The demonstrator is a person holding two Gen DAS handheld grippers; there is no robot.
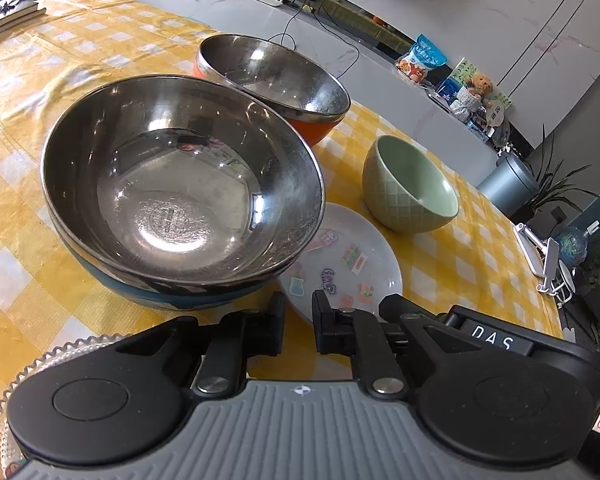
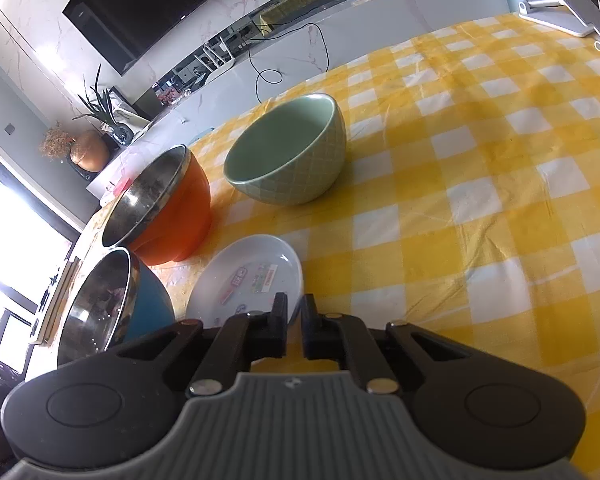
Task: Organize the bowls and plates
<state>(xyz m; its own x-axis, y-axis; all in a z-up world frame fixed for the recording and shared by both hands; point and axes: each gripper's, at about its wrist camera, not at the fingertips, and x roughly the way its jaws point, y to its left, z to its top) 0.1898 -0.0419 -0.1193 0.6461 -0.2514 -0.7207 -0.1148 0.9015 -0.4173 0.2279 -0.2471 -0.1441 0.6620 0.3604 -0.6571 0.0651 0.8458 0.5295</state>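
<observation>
A white plate point(image 1: 348, 264) with small colourful pictures lies on the yellow checked cloth, beside a blue-sided steel bowl point(image 1: 180, 200). My left gripper point(image 1: 299, 312) is closed on the plate's near rim, next to the blue bowl. My right gripper point(image 2: 296, 314) pinches the same plate point(image 2: 244, 272) at its right rim, one finger inside and one outside. Behind stand an orange-sided steel bowl point(image 1: 276, 76) and a green ceramic bowl point(image 1: 412, 184), both upright and empty. An embossed silver plate point(image 1: 0, 408) shows under my left gripper at the lower left.
The table's far edge runs just behind the orange bowl point(image 2: 168, 208) and the green bowl point(image 2: 288, 152). A white phone stand point(image 2: 568, 12) sits at the far right corner. Books point(image 1: 8, 12) lie at the far left. Checked cloth point(image 2: 480, 160) spreads to the right.
</observation>
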